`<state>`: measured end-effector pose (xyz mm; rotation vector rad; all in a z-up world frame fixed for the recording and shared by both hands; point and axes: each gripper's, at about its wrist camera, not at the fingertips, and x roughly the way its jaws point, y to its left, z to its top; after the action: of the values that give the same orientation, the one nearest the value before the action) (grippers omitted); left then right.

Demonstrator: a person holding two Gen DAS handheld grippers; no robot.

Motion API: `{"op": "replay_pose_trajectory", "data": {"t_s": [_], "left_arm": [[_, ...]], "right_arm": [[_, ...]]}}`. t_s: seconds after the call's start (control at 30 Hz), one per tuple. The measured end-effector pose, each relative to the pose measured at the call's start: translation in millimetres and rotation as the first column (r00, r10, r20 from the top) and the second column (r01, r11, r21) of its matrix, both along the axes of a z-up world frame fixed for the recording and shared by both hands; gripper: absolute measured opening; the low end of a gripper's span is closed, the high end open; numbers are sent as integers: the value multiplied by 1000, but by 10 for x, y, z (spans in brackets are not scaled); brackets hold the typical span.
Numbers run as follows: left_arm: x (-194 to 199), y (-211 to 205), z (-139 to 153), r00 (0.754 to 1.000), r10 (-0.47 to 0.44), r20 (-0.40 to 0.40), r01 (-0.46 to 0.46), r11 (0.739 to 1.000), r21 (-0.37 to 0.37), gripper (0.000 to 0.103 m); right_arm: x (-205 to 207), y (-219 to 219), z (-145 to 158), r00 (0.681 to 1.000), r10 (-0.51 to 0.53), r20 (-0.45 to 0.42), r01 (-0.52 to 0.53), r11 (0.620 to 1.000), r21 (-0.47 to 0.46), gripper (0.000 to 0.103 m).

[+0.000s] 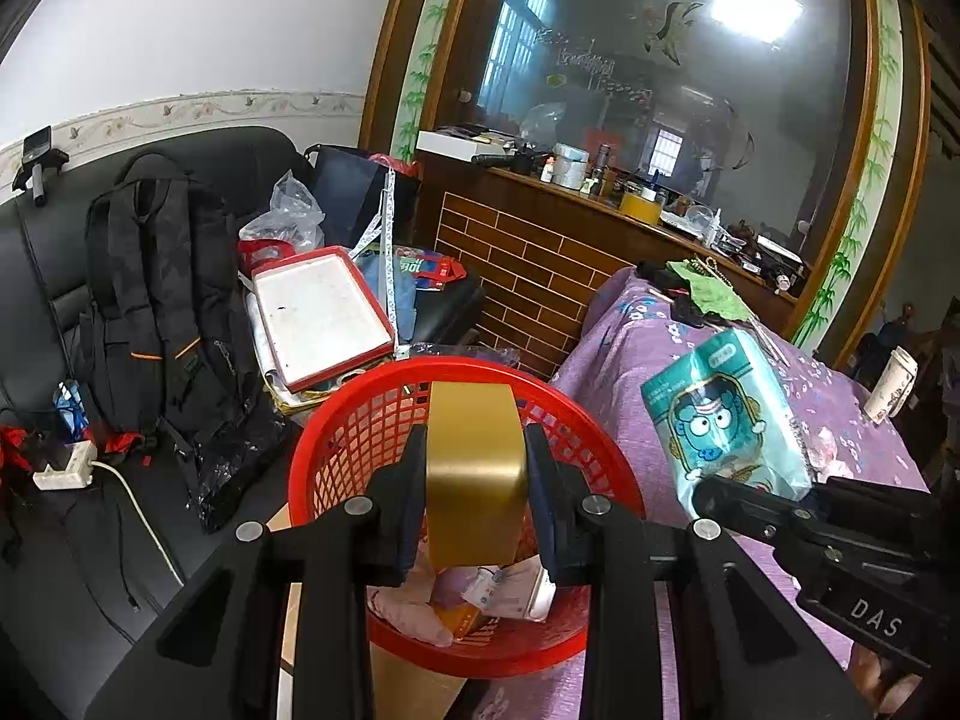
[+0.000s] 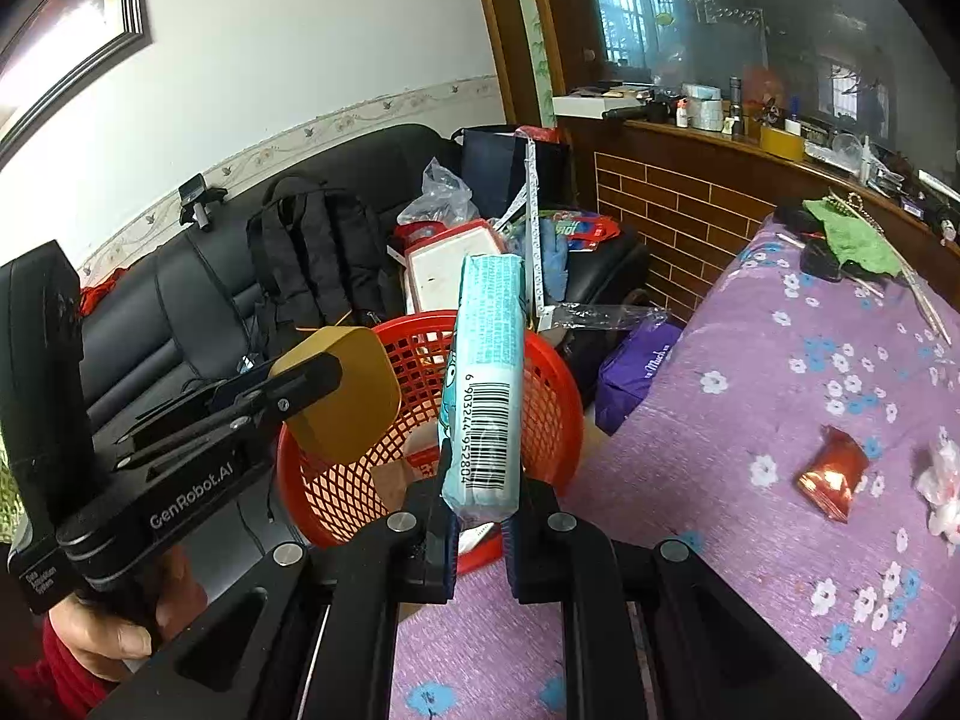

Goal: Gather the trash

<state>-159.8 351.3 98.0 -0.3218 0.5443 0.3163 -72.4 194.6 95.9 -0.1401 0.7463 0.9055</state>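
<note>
A red mesh waste basket (image 1: 336,426) (image 2: 546,402) stands between the black sofa and the purple-covered table, with paper and wrappers in its bottom. My left gripper (image 1: 474,480) (image 2: 282,384) is shut on a gold box (image 1: 474,450) (image 2: 354,396) and holds it over the basket's mouth. My right gripper (image 2: 480,504) (image 1: 714,495) is shut on a teal tissue pack (image 2: 489,378) (image 1: 720,414) with a cartoon face and a barcode, held upright at the basket's near right rim. A red foil wrapper (image 2: 831,471) and a crumpled clear wrapper (image 2: 945,486) lie on the table.
The black sofa (image 1: 54,276) carries a black backpack (image 1: 156,312), a red-rimmed white tray (image 1: 321,315), plastic bags and a power strip (image 1: 63,471). A paper cup (image 1: 894,384) and green cloth (image 2: 852,240) sit on the purple floral tablecloth (image 2: 750,540). A purple bag (image 2: 636,372) lies beside the basket.
</note>
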Motion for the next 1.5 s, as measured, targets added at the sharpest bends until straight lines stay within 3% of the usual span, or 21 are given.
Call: {"op": "replay_pose_trajectory", "data": {"t_s": [0.27, 0.3, 0.37, 0.4, 0.5, 0.53, 0.57, 0.63, 0.83, 0.97, 1.13, 1.33, 1.5], "left_arm": [[57, 137, -103, 1000, 11, -4, -12, 1000, -27, 31], [61, 150, -114, 1000, 11, -6, -11, 999, -30, 35], [42, 181, -126, 1000, 25, -1, -25, 999, -37, 56], [20, 197, -125, 999, 32, 8, -31, 999, -37, 57], [-16, 223, -106, 999, 41, 22, -40, 998, -43, 59], [-38, 222, -100, 998, 50, 24, -49, 998, -46, 66], [-74, 204, -91, 997, 68, 29, -67, 997, -38, 73], [-150, 140, -66, 995, 90, 46, -90, 996, -1, 83], [-400, -229, 11, 990, 124, 68, -135, 975, 178, 101], [-485, -471, 7, 980, 190, 53, -198, 941, 274, 103], [-546, -750, -48, 984, 173, 44, -177, 913, 368, 103], [-667, -958, -92, 975, 219, 30, -214, 908, 359, 103], [-725, -999, -62, 967, 251, 51, -253, 910, 329, 103]], "right_arm": [[129, 305, -117, 1000, 14, -8, -15, 999, -44, 18], [133, 330, -123, 1000, 19, -2, -19, 999, -44, 26], [114, 315, -96, 999, 18, 27, -18, 1000, -25, 38], [108, 292, -76, 999, 10, 39, -9, 1000, -18, 42], [96, 154, -4, 998, -23, 53, 22, 1000, 4, 43], [89, 115, 19, 998, -34, 56, 33, 999, 10, 46], [75, 50, 42, 997, -48, 61, 47, 999, 11, 50], [47, -62, 68, 993, -85, 85, 85, 996, 3, 73], [-202, -404, 80, 952, -204, 229, 226, 971, -72, 87], [-392, -624, 54, 934, -232, 272, 259, 964, -67, 93], [-623, -877, 27, 911, -266, 317, 292, 956, -39, 95], [-774, -1200, 32, 879, -321, 352, 337, 941, 18, 97], [-852, -1344, 49, 883, -323, 341, 323, 944, 58, 98]]}}
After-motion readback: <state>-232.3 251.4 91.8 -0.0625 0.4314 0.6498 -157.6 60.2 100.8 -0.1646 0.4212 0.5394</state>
